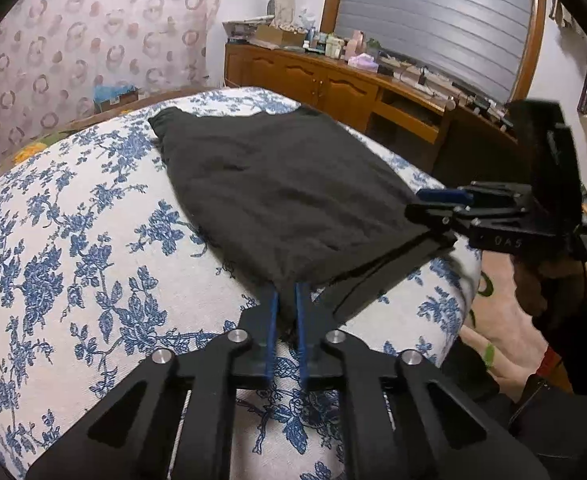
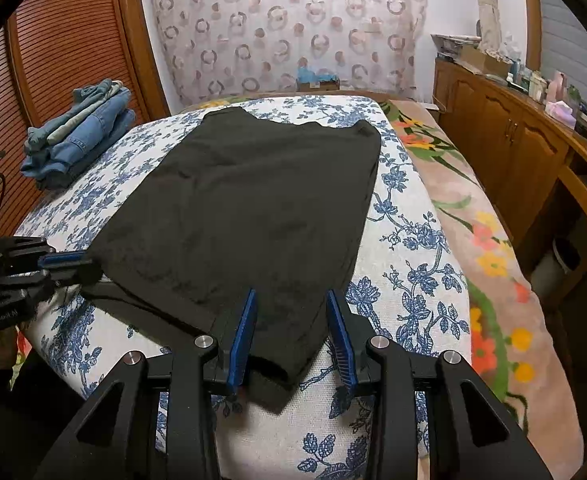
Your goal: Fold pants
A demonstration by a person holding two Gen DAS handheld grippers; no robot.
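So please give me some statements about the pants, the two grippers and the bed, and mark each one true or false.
1. The left gripper pinches a corner of the black pants. True.
2. The right gripper is shut tight. False: its fingers stand apart around the near corner.
3. Folded jeans lie beside the pants. True.
4. The bed cover is plain white. False: it has blue flowers.
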